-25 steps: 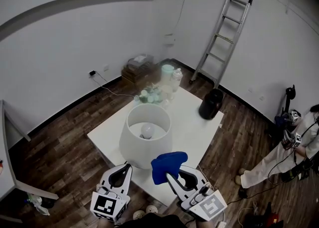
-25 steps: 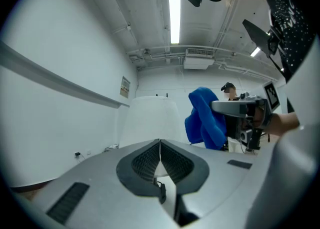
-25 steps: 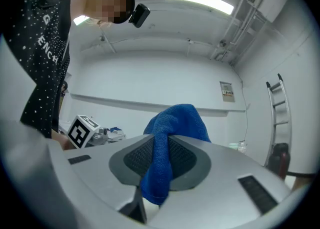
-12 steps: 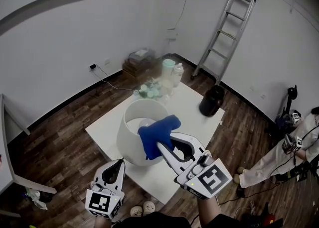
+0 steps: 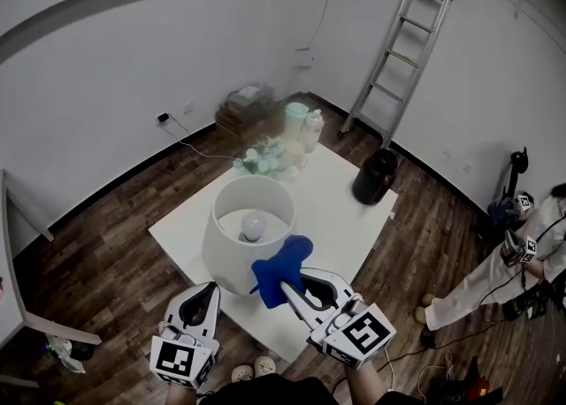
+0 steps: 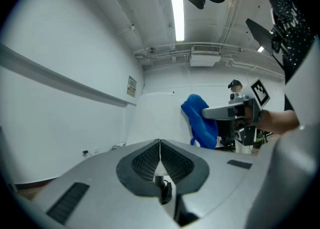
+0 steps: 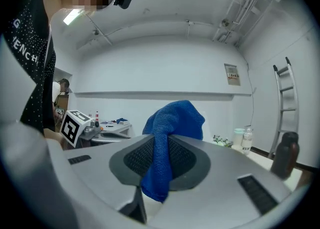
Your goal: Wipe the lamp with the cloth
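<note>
Blue cloth at the lamp
The right gripper clamps the cloth by the shade's rim; the left gripper has its jaws together, empty. The shirt reads "ENCH".

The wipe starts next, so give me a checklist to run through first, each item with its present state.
1. Blue cloth clamped in the right gripper: ok, jaws shut on it.
2. Left gripper free: ok, jaws together, nothing between them.
3. Cloth touching the lamp: cannot tell; it sits at the shade's near rim.
4. Lamp upright on the white table: ok.
5. Black container and bottles clear of the wiping side: ok, they stand at the table's far end.
</note>
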Motion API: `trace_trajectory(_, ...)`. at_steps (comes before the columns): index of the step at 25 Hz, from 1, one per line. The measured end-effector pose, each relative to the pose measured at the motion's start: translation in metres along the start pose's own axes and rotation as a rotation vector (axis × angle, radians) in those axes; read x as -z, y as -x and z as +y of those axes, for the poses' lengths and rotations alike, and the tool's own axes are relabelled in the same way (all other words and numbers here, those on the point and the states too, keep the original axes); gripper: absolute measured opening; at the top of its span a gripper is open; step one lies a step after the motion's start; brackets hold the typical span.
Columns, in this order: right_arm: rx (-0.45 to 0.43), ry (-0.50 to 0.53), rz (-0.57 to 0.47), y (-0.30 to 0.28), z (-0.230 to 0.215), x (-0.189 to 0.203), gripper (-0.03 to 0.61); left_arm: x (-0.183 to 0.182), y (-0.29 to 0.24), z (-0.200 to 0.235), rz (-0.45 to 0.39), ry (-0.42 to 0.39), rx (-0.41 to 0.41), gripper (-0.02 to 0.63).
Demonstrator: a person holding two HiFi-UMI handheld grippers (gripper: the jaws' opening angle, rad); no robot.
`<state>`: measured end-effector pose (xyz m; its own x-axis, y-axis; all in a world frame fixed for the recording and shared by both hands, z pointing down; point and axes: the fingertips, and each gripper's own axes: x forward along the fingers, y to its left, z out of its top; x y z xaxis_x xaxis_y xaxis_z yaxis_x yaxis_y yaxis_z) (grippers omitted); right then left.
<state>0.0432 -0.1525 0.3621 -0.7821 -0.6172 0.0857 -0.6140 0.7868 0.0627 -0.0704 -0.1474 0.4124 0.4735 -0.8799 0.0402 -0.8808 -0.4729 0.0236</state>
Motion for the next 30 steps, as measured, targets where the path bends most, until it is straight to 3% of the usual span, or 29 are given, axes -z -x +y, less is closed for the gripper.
trace_trajectory(10, 0.028, -0.138, 0.140, 0.018, -0.006, 0.078, 0.075, 0.001, 0.001, 0.001, 0.013, -0.004, -0.004, 0.011)
trace_trajectory(13, 0.022, -0.157, 0.092, 0.027, -0.017, 0.061, 0.075, 0.000, 0.002, 0.003, 0.012, -0.007, -0.011, 0.011)
trace_trajectory(17, 0.022, -0.147, -0.040, 0.029, -0.054, 0.009, 0.075, 0.000, 0.002, 0.004, 0.013, -0.013, -0.018, 0.011)
trace_trajectory(23, -0.120, -0.118, -0.203, 0.013, -0.107, -0.070, 0.075, -0.003, 0.003, 0.007, 0.011, -0.025, -0.028, 0.012)
trace_trajectory(26, -0.184, -0.145, -0.199, -0.002, -0.118, -0.079, 0.075, -0.002, 0.003, 0.008, 0.014, -0.022, -0.038, 0.011)
trace_trajectory(30, -0.220, -0.184, -0.158, -0.018, -0.123, -0.060, 0.075, -0.001, 0.002, 0.012, 0.020, -0.025, -0.053, 0.011)
